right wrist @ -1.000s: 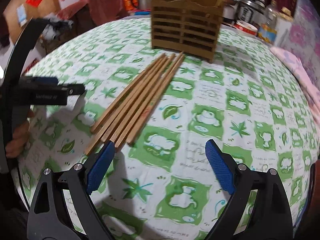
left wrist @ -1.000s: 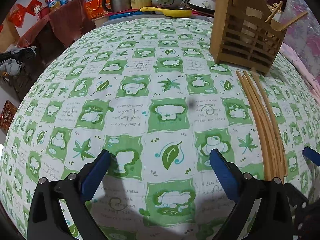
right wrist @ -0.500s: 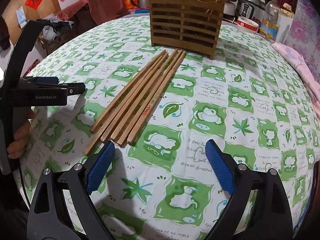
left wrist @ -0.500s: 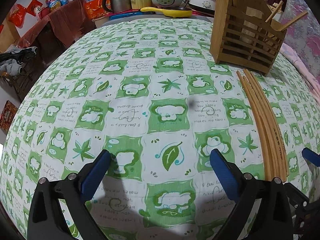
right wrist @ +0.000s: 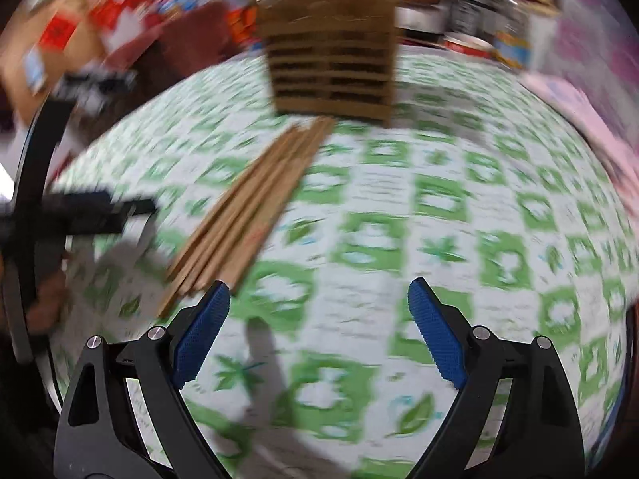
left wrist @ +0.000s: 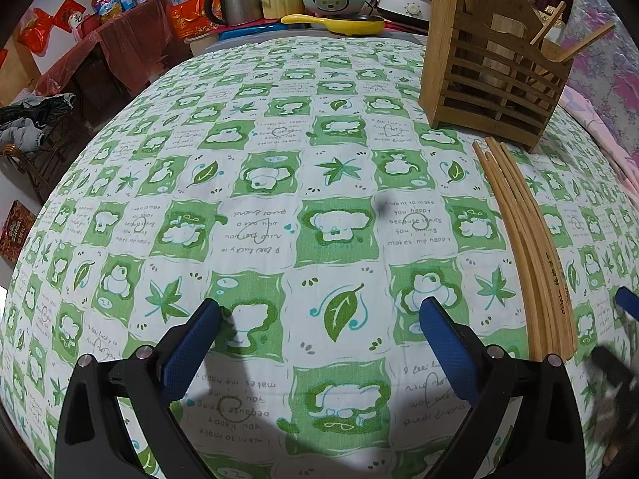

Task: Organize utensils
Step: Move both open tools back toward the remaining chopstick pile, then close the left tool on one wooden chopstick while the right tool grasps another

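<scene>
My right tongs (right wrist: 319,319) have swung fast toward the chopsticks (right wrist: 243,215); the view is smeared now, and its left pad sits just beside their near ends, so a pickup looks close. Both right and left tongs (left wrist: 319,331) are spread, empty. The sticks lie bundled on the cloth (left wrist: 263,207), pointing at the holder (left wrist: 491,92).

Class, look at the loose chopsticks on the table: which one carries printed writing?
The rightmost chopstick of the bundle in the left wrist view; dark characters run along its thick end, while the others are plain wood.
</scene>
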`<state>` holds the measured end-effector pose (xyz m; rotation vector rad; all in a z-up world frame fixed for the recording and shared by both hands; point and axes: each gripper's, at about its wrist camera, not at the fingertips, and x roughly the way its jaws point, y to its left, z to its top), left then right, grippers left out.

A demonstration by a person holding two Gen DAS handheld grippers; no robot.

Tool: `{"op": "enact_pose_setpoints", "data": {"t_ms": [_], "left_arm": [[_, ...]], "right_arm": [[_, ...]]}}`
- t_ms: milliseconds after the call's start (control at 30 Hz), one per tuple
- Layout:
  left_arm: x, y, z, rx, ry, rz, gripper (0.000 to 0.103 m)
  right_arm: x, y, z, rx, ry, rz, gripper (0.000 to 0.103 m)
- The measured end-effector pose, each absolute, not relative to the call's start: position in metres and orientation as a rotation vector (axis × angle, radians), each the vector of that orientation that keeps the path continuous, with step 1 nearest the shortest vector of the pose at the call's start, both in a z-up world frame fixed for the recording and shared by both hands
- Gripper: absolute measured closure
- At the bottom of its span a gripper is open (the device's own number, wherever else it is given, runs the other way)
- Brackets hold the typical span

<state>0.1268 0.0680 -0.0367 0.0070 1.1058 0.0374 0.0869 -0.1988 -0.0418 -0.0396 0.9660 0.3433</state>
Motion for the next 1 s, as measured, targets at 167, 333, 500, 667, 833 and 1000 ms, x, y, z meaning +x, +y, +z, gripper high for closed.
{"op": "enact_pose_setpoints", "data": {"t_ms": [167,333,500,667,833,1000], "left_arm": [[0.127,0.068,-0.037,0.007,1.106,0.037,0.005],[0.126,0.068,-0.037,0.008,1.106,0.038,0.005],[0.126,0.068,-0.037,0.009,1.105,0.039,0.004],[0.125,0.068,-0.037,0.009,1.105,0.039,0.004],[0.124,0.067,-0.037,0.011,1.105,0.037,0.004],[0.125,0.064,-0.034,0.020,1.106,-0.007,0.005]], "right_arm": [[0.088,-0.182,-0.048,-0.134,1.011,0.327,0.016],[0.091,-0.183,-0.050,-0.128,1.012,0.307,0.016],[0.093,-0.173,-0.049,-0.158,1.001,0.316,0.016],[0.105,-0.217,-0.045,0.027,0.980,0.149,0.020],[0.102,-0.245,-0.042,0.185,0.935,0.156,0.022],[0.101,-0.226,-0.041,0.098,0.939,0.188,0.022]]}}
